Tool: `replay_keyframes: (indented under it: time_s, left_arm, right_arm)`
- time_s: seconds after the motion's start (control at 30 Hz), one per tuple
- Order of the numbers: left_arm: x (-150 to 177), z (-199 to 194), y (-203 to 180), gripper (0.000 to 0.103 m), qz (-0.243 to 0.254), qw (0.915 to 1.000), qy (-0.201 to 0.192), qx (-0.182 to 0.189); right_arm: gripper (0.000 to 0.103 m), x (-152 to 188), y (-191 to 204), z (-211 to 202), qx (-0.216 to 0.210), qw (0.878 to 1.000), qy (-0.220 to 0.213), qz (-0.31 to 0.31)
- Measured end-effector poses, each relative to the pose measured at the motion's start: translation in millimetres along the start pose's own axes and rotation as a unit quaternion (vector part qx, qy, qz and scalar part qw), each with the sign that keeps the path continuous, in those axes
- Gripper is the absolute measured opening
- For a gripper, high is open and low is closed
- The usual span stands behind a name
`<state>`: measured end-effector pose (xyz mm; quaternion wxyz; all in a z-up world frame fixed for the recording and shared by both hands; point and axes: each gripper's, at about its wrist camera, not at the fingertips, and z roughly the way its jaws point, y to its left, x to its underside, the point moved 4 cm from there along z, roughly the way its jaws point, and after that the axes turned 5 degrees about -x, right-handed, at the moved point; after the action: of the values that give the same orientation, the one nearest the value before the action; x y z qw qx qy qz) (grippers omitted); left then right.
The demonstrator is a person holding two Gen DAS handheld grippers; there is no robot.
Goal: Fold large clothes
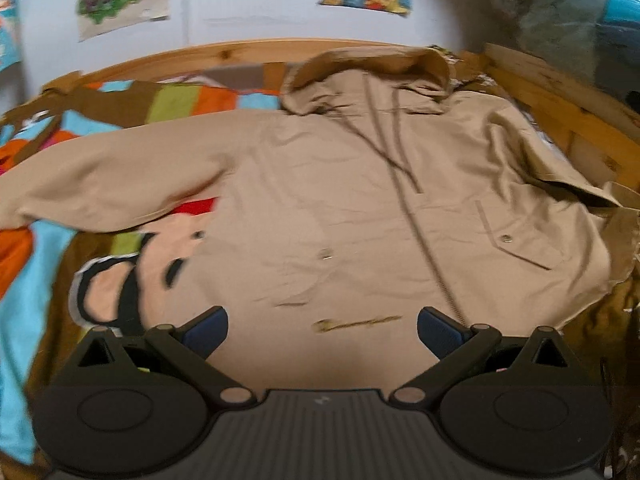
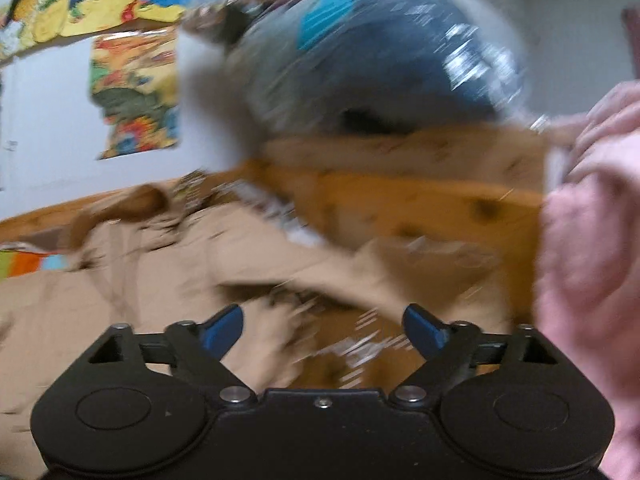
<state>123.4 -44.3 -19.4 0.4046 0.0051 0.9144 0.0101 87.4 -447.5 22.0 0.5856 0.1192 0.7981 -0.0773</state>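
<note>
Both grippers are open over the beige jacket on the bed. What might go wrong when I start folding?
1. The jacket's right side bunches against the wooden bed frame, so that sleeve may fold unevenly.
2. The drawstrings lie loose and could get trapped.
3. The right wrist view is blurred, so the right gripper may miss its grasp.

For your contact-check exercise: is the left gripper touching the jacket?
Cannot tell. In the left wrist view the left gripper has open jaws over the jacket hem, but no gap or contact shows plainly.
</note>
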Motion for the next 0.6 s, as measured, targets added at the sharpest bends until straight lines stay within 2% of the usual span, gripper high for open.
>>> replay_keyframes:
  time_s: [0.07, 0.17, 0.23, 0.33, 0.4, 0.47, 0.53, 0.6]
  left_arm:
    - [-3.5, 6.7, -14.1, 0.102, 0.006, 0.9998, -0.005, 0.017]
    - [-7.5, 13.0, -36.4, 0.102, 0.012, 0.9982, -0.013, 0.058]
    - [-10.5, 11.6, -49.0, 0.102, 0.008, 0.9940, -0.018, 0.108]
    - [-18.9, 7.5, -66.4, 0.102, 0.011, 0.9886, -0.033, 0.146]
    - [-24.4, 6.0, -77.3, 0.102, 0.020, 0.9865, -0.039, 0.158]
    - [-27.9, 5.5, -85.6, 0.102, 0.026, 0.9855, -0.039, 0.163]
    - [-30.2, 4.9, -91.3, 0.102, 0.028, 0.9836, -0.039, 0.174]
    - [-31.6, 3.4, -94.5, 0.102, 0.030, 0.9812, -0.041, 0.187]
  right_arm:
    - [0.073, -8.8, -14.1, 9.6, 0.022, 0.999, 0.002, -0.033]
    - [0.071, -22.2, -38.6, 22.1, 0.048, 0.994, 0.012, -0.100]
    - [0.071, -26.8, -45.0, 34.3, 0.073, 0.983, 0.013, -0.165]
    - [0.069, -28.9, -48.7, 52.6, 0.084, 0.959, 0.028, -0.271]
    - [0.055, -25.6, -51.1, 66.9, 0.084, 0.939, 0.054, -0.328]
    - [0.046, -20.4, -54.9, 80.5, 0.087, 0.922, 0.089, -0.366]
    - [0.035, -18.8, -60.1, 91.0, 0.091, 0.910, 0.111, -0.390]
    - [0.007, -16.5, -61.8, 96.8, 0.086, 0.904, 0.124, -0.399]
